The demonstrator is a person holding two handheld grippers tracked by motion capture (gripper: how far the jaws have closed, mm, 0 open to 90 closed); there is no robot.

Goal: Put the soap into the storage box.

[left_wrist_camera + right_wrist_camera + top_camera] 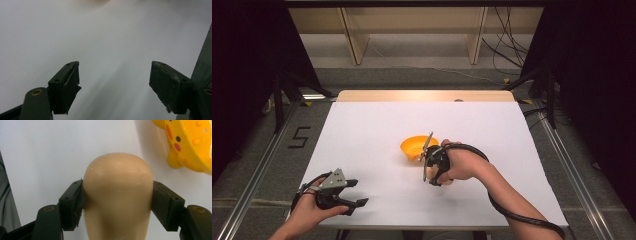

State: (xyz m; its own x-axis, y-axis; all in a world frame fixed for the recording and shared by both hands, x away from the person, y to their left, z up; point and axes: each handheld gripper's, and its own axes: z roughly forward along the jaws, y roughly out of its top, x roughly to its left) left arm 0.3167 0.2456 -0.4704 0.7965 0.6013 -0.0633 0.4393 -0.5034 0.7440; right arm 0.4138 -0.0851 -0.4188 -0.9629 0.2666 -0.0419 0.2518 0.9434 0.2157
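A smooth beige rounded object (117, 182) stands between the jaws of my right gripper (117, 201), which is shut on it from both sides. In the high view the right gripper (432, 169) points down at the table's middle, just right of a yellow-orange bowl (414, 146). In the right gripper view, that bowl (190, 142) shows dots and a cartoon face and lies beyond the object, apart from it. Near the table's front left corner, my left gripper (357, 192) is held open. Between its jaws the left gripper (115, 72) has nothing but white table.
A white sheet (372, 120) covers the table, with a wooden strip (422, 95) along the far edge. Wooden shelf legs (354, 40) and cables (507, 50) lie on the floor behind. A taped "5" (299, 136) marks the floor at left.
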